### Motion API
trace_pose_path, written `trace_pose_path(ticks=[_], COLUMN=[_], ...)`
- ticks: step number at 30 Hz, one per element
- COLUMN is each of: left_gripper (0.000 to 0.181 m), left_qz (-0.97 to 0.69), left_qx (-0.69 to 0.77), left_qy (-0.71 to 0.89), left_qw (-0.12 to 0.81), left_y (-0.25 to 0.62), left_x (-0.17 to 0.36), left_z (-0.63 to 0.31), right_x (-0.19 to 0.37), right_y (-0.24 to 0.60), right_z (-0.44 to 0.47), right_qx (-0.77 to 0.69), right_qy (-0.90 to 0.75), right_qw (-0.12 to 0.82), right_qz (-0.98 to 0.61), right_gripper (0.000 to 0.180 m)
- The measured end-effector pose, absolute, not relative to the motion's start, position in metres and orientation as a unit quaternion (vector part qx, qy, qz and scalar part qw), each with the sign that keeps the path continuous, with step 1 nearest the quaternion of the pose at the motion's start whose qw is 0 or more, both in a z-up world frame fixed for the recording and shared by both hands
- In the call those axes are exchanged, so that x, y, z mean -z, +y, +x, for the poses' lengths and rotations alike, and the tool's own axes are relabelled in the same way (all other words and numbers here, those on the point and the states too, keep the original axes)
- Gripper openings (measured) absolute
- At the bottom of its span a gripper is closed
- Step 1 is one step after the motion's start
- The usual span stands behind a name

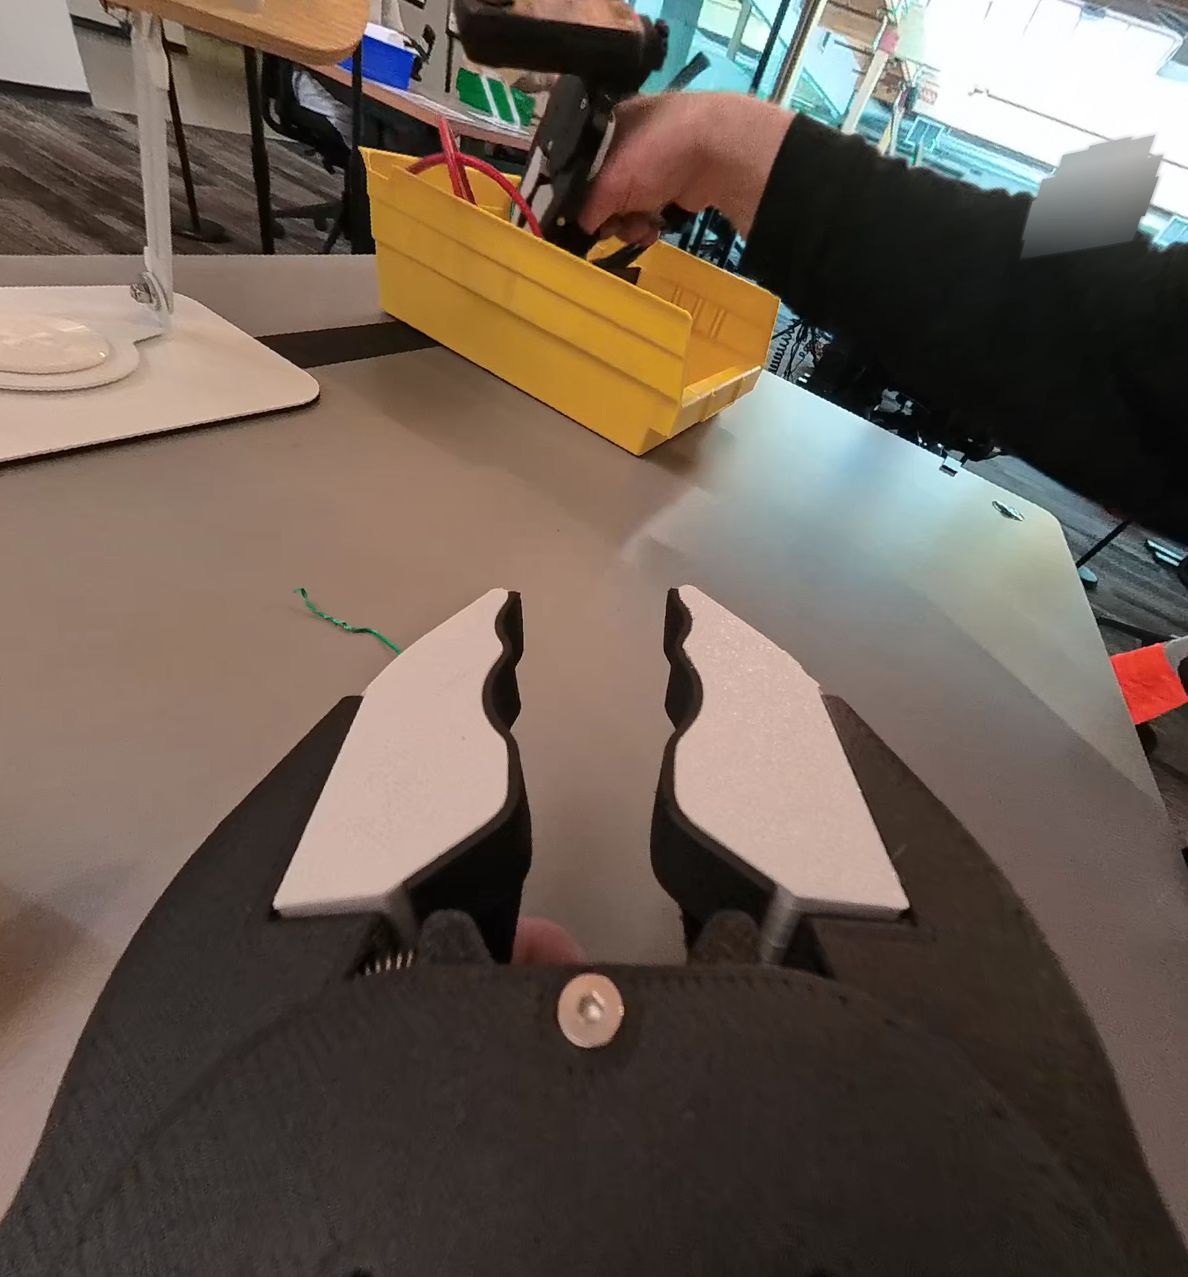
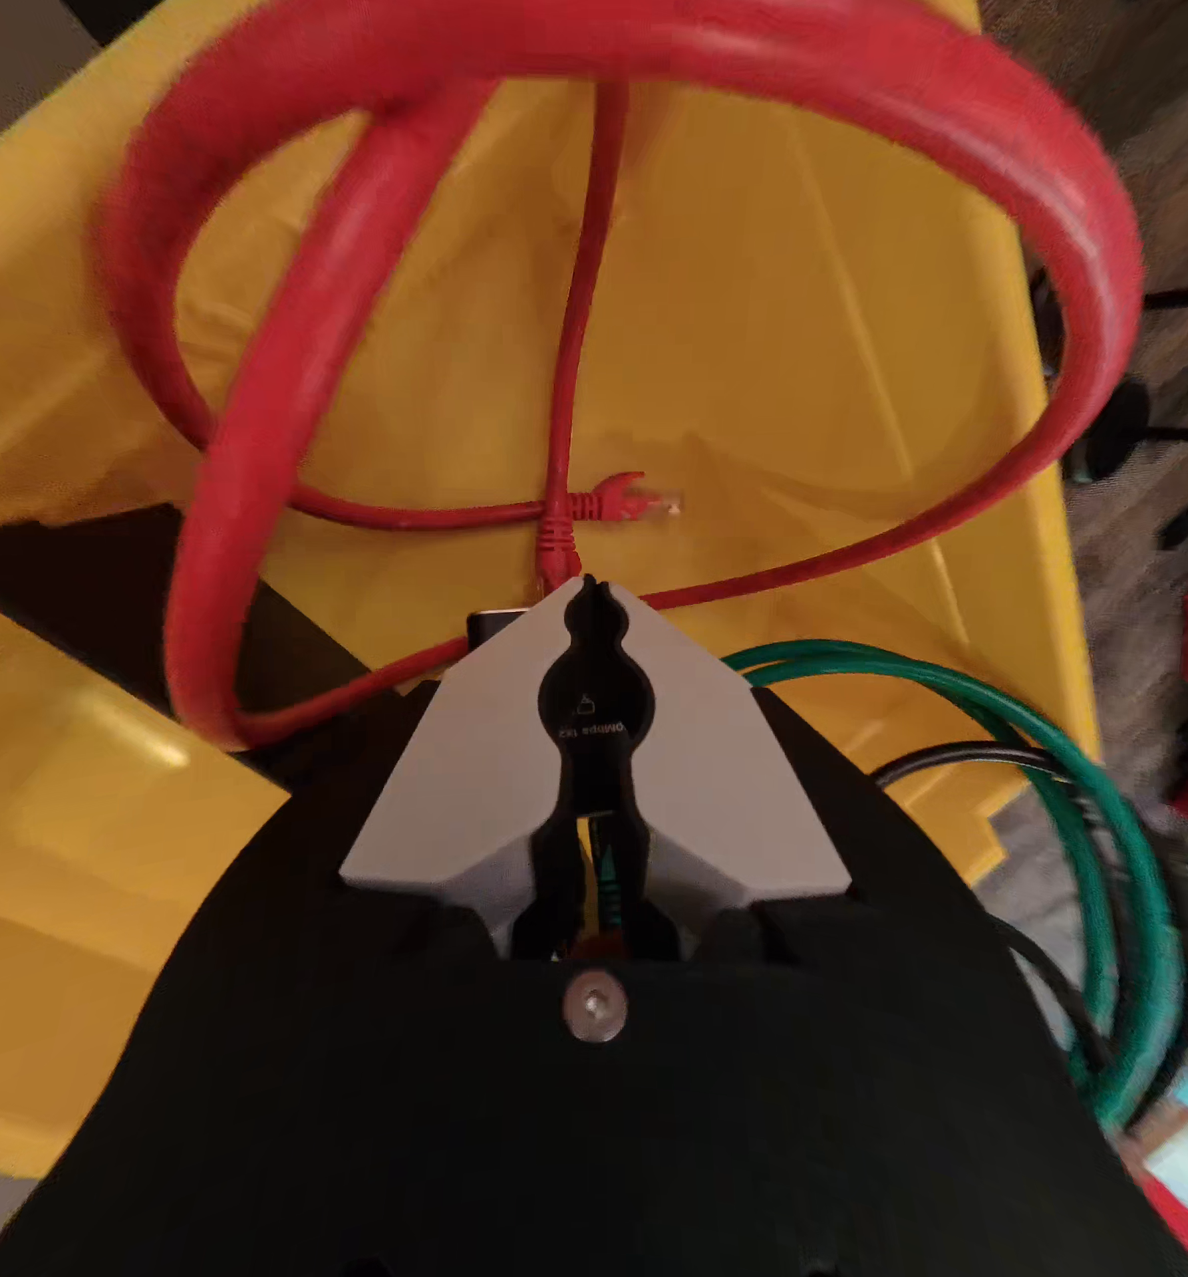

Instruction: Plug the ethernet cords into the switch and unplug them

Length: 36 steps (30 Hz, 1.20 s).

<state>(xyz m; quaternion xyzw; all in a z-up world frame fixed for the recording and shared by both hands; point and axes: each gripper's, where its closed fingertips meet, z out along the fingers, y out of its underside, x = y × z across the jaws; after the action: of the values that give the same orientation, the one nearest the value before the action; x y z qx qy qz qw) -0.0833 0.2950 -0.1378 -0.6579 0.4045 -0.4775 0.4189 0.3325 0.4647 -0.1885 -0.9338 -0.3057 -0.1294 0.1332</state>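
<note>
Left wrist view showed the left gripper low over the grey table, its two fingers spread with a clear gap and nothing between them. A thin green twist of wire lay on the table just left of the left finger. Far ahead stood a yellow bin with loops of red ethernet cord rising out of it; a hand in a black sleeve pointed the right gripper down into that bin. A white lamp base sat at the far left.

In the right wrist view, the right gripper had its tips drawn together just at a red plug; whether they pinched it could not be told. A black switch showed through the gap behind the tips. Green cords curved away on the right.
</note>
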Motion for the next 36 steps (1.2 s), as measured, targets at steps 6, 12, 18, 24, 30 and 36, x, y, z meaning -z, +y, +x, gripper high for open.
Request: trace_pose_path(ticks=[6, 12, 18, 24, 30, 36], left_gripper=[0.040, 0.059, 0.060, 0.056, 0.055, 0.052], left_qz=[-0.650, -0.634, -0.648, -0.698, -0.714, -0.739], left_qx=[0.459, 0.370, 0.233, 0.154, 0.122, 0.121], left_qy=[0.417, 0.408, 0.303, 0.252, 0.319, 0.317], left_qw=[0.439, 0.543, 0.659, 0.652, 0.611, 0.581], left_y=[0.295, 0.322, 0.379, 0.390, 0.353, 0.327], left_x=[0.135, 0.087, 0.013, 0.012, 0.048, 0.087], left_z=[-0.083, -0.117, -0.239, -0.321, -0.311, -0.308], right_x=[0.152, 0.064, 0.030, 0.020, 0.057, 0.121], right_y=[0.456, 0.425, 0.352, 0.289, 0.268, 0.280], right_z=[0.331, 0.328, 0.330, 0.310, 0.125, -0.029], right_qx=[0.204, 0.233, 0.244, 0.218, 0.057, -0.064], right_qy=[-0.330, -0.280, -0.241, -0.237, -0.418, -0.527], right_qw=[0.148, 0.318, 0.407, 0.455, 0.459, 0.419], right_qz=[-0.910, -0.876, -0.847, -0.831, -0.782, -0.737], right_gripper=[0.024, 0.036, 0.051, 0.036, 0.038, 0.037])
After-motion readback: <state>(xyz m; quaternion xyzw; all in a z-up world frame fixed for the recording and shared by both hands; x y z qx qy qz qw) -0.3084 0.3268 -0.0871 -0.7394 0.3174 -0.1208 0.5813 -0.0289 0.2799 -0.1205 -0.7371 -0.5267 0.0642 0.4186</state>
